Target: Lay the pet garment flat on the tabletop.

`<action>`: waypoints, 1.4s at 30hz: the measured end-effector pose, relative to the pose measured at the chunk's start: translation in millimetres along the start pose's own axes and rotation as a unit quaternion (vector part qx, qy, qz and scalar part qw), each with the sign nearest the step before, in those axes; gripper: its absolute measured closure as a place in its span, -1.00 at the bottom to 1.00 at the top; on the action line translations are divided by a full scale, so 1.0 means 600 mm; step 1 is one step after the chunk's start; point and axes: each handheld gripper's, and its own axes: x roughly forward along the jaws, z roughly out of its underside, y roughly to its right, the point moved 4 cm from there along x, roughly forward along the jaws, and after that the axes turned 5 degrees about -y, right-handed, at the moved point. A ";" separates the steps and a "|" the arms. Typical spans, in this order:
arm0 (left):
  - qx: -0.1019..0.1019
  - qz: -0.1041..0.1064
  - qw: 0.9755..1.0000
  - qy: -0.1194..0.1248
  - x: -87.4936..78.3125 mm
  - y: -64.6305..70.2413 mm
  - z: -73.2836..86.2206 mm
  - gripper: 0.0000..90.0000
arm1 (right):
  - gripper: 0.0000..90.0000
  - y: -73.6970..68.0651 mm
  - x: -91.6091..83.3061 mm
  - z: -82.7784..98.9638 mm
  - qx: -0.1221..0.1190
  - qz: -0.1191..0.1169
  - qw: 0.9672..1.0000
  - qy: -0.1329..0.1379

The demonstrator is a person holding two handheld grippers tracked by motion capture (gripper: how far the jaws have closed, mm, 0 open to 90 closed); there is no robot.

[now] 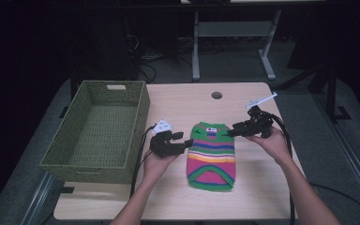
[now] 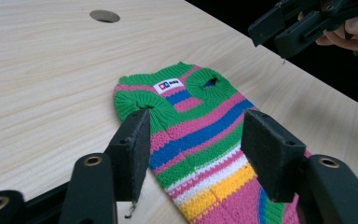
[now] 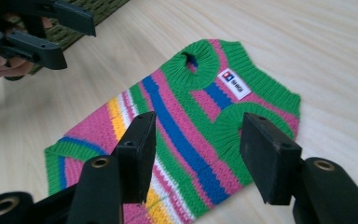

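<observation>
Flat on the tabletop (image 1: 258, 192) lies a striped knitted sweater (image 1: 211, 155), collar end pointing away from the person. Just off its left edge hovers the left gripper (image 1: 186, 142), jaws parted and gripping nothing. Near the collar's right corner hangs the right gripper (image 1: 231, 131), jaws likewise apart and empty. A green woven basket (image 1: 99, 132) stands farther left.

You have a light wooden table (image 1: 258, 192) with a round cable hole (image 1: 216, 95) near its far edge. A striped knitted sweater (image 1: 211, 155) lies flat at the middle, neck end toward the far side. A green woven basket (image 1: 98, 131) sits on the left side.
</observation>
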 end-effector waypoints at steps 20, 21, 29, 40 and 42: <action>0.015 0.026 0.999 -0.042 -0.013 0.020 0.038 -0.38 | -0.16 -0.015 -0.021 0.060 0.003 -0.020 1.000 0.003; 0.015 0.027 0.999 -0.043 -0.014 0.022 0.041 -0.38 | -0.17 -0.016 -0.021 0.065 0.003 -0.019 1.000 0.000; 0.024 0.030 0.998 -0.054 -0.027 0.027 0.064 -0.38 | -0.18 -0.020 -0.035 0.109 0.008 -0.017 1.000 0.007; 0.014 0.031 0.998 -0.060 -0.037 0.033 0.086 -0.41 | -0.21 -0.021 -0.049 0.159 0.021 -0.014 1.000 0.014; 0.018 0.030 0.997 -0.062 -0.039 0.034 0.087 -0.42 | -0.23 -0.021 -0.051 0.165 0.025 -0.016 1.000 0.008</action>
